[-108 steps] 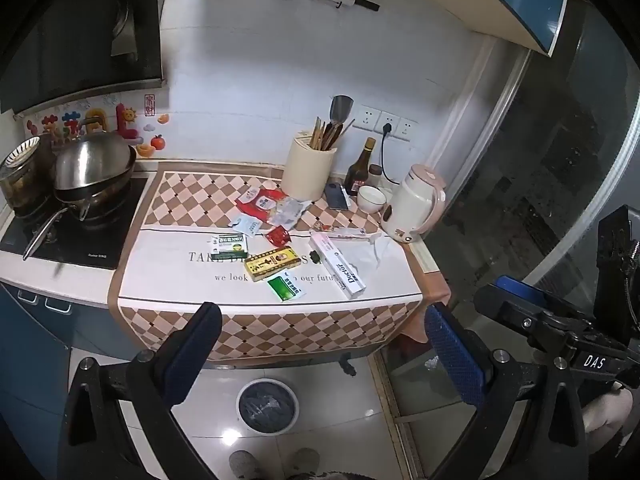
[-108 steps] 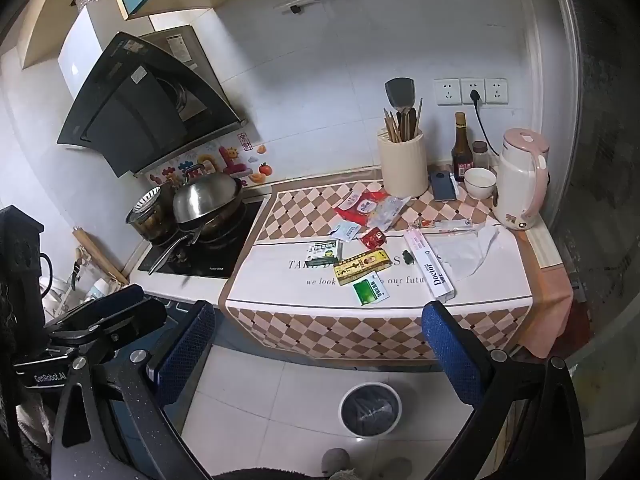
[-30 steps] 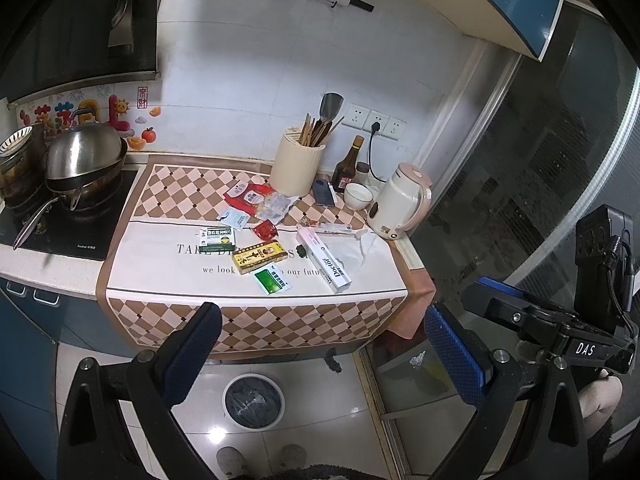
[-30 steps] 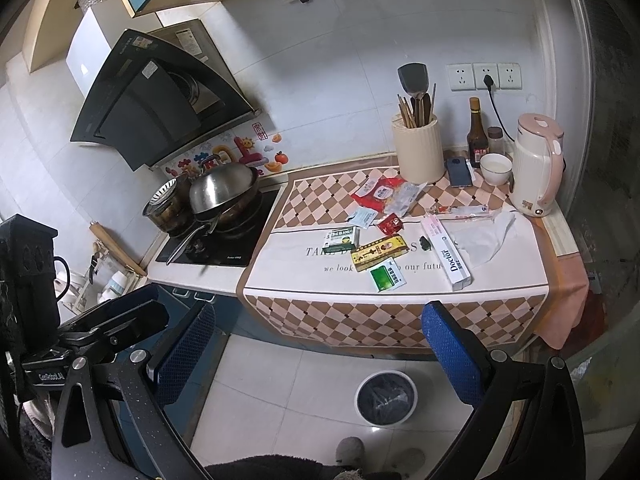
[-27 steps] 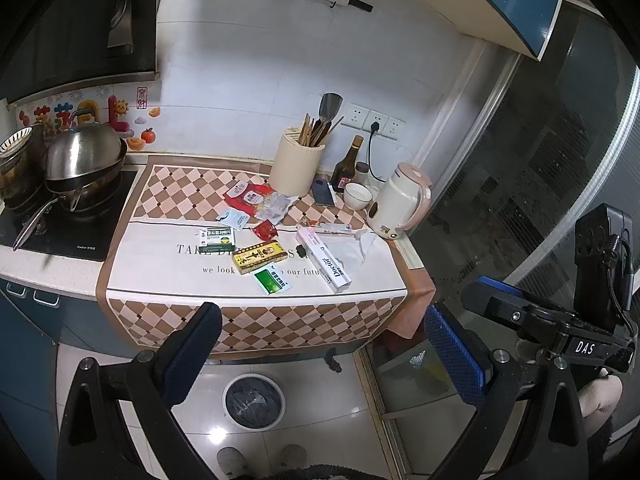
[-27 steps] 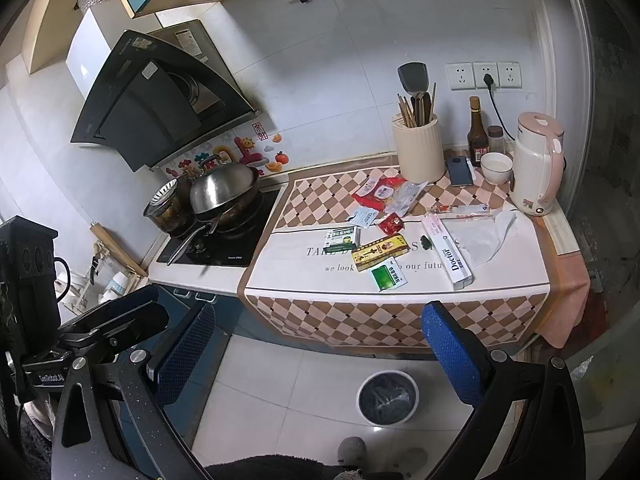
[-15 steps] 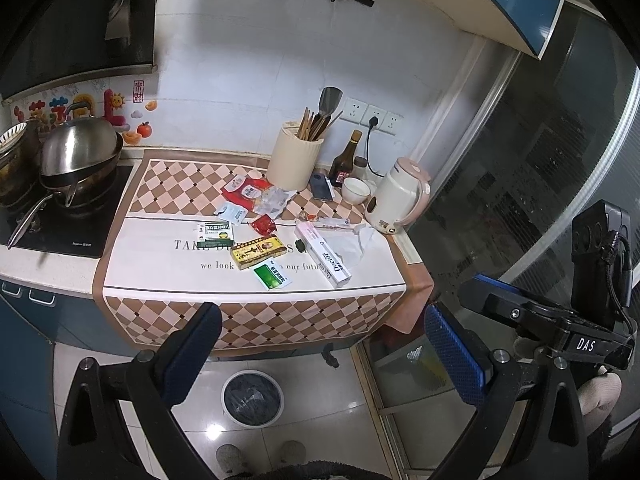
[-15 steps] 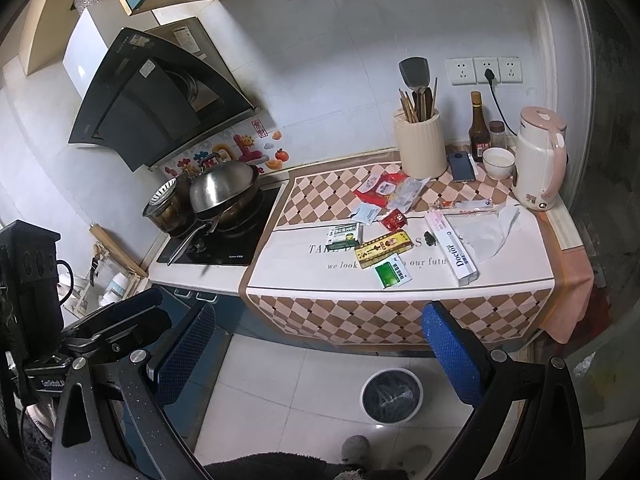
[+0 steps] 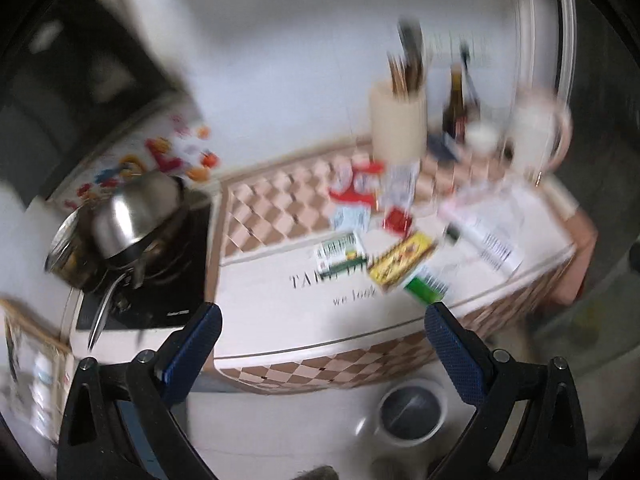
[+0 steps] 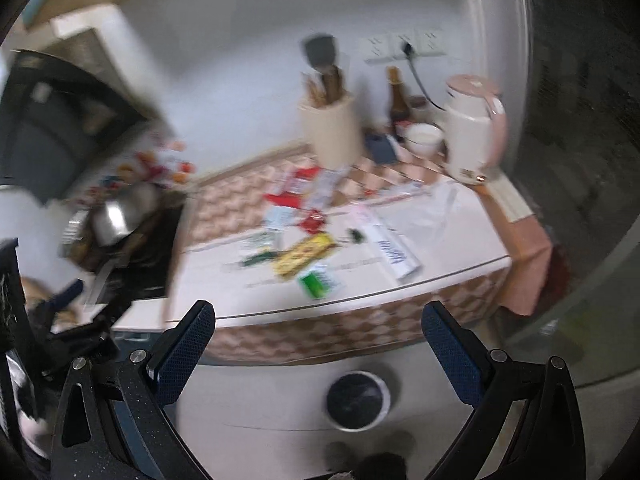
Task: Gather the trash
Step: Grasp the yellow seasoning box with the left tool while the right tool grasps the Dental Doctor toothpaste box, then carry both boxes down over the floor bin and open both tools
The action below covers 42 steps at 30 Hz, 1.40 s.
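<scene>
Presently both views are motion-blurred. Left tool (image 9: pixel 320 332) and right tool (image 10: pixel 318 330) are spread wide and empty, held back from the desk (image 9: pixel 280 304), evidently on approach. Trash lies clustered mid-desk: yellow packet (image 9: pixel 401 267), green packet (image 9: pixel 426 289), red wrapper (image 10: pixel 294 190), long white box (image 10: pixel 390 246). Bin (image 10: pixel 357 400) stands on the floor below the desk edge, handy for drops.
</scene>
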Motion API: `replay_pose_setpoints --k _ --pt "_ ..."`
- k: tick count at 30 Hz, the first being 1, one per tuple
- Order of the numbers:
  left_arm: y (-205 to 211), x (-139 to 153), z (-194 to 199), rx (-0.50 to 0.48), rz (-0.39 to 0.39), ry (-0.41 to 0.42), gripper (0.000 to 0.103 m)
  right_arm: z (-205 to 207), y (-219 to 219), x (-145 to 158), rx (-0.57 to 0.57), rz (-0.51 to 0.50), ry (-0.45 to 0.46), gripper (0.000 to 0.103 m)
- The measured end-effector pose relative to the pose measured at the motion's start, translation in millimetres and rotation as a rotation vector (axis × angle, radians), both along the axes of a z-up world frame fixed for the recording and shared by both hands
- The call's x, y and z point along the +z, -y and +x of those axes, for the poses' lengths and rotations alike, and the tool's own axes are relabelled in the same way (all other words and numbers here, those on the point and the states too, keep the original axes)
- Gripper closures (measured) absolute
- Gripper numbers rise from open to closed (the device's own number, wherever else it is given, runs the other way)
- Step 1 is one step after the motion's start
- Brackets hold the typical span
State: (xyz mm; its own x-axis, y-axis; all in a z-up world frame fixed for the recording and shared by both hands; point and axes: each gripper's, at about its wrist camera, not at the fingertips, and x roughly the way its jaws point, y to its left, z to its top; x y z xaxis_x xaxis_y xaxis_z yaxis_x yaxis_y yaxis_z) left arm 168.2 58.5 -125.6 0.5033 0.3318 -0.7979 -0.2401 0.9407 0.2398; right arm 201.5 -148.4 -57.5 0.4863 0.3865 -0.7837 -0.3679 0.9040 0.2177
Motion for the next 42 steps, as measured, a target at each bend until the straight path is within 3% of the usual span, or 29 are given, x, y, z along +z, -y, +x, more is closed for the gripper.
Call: replay_pose_setpoints --k 4,6,8,12,17,20,23,28,36,42 --pt "3.5 -78.5 78.9 -0.111 0.038 -0.207 0.000 86.9 -7.5 -68.3 -0.026 -0.087 -0.109 0.002" --pt "8.8 -115.9 114.7 -0.161 0.036 -0.302 0.000 130.3 -12.2 -104.6 -0.028 -0.125 -0.157 0.019" --pt "14.1 -145.0 140.4 -0.203 0.049 -0.373 0.001 174.1 -19.6 -144.5 -0.015 -0.186 -0.198 0.027" --pt "22.8 -208.5 196.9 -0.277 0.051 -0.503 0.003 231.8 -34.6 -210.3 0.028 -0.253 -0.288 0.027" --pt "24.3 -252.7 233.3 -0.317 0.046 -0.589 0.004 277.3 -56.8 -271.2 0.094 -0.307 -0.349 0.027" --pt "14.9 -246.1 247.8 -0.299 -0.095 -0.558 0.038 289.8 -66.4 -291.5 0.132 -0.334 -0.375 0.027" --pt "3.8 -236.7 249.8 -0.236 -0.144 -0.527 0.041 296.7 -71.8 -306.4 0.156 -0.308 -0.401 0.045" --pt "-15.3 -203.8 231.5 -0.110 -0.133 -0.442 0.043 291.1 -67.7 -296.3 0.143 -0.227 -0.376 0.047" --pt "-19.1 -117.3 158.2 0.053 -0.192 -0.181 0.044 256.5 -42.3 -251.4 0.065 -0.021 -0.355 0.048" --pt "-16.3 -113.0 71.3 0.152 -0.278 -0.101 0.044 180.4 -24.7 -229.6 0.056 0.058 -0.341 0.048"
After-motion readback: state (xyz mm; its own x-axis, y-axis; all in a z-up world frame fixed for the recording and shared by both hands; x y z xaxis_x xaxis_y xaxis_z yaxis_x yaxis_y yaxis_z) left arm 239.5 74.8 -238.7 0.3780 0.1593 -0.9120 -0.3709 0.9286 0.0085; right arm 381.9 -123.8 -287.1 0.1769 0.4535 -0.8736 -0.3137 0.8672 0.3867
